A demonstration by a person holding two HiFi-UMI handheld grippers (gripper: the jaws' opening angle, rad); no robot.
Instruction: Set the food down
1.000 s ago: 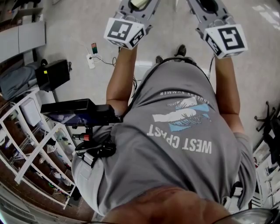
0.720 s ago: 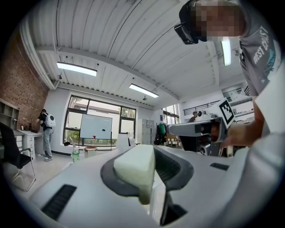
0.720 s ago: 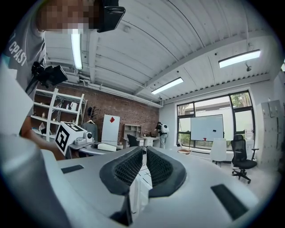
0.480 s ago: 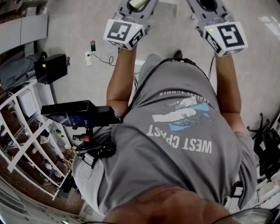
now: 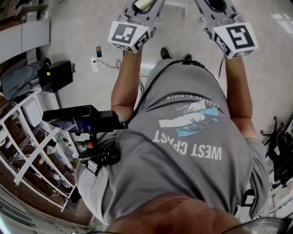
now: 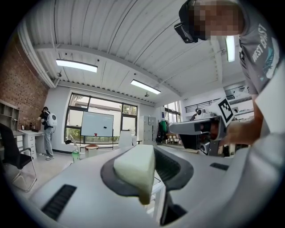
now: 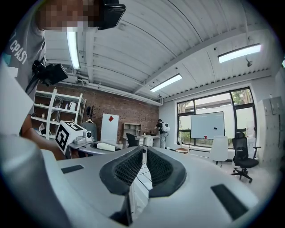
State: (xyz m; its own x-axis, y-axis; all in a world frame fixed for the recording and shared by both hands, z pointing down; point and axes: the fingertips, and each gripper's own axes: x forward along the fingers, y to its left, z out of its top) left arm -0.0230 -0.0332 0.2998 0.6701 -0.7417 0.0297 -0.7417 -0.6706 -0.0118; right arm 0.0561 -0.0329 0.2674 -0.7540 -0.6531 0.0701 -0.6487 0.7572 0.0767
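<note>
A pale cream-green wedge of food (image 6: pixel 133 169) sits between the jaws of my left gripper (image 6: pixel 149 153), which is shut on it and held up level, looking across the room. In the head view the left gripper (image 5: pixel 139 9) is at the top edge, with the pale food (image 5: pixel 144 3) just showing. My right gripper (image 7: pixel 144 151) is shut with nothing between its ribbed black pads (image 7: pixel 129 167). It is held up beside the left one, at the top right of the head view (image 5: pixel 219 5). Each gripper's marker cube shows in the other's view.
I stand on a grey floor (image 5: pixel 87 27). A white shelving rack (image 5: pixel 32 151), a black box (image 5: pixel 57 75) and a power strip (image 5: pixel 94 64) lie to my left, office chairs (image 5: pixel 279 146) to my right. A person with a backpack (image 6: pixel 46 129) stands far off by the windows.
Both grippers hold the same pose. The floor, rack and black box shift slightly in the head view and the person's feet change place, as in walking.
</note>
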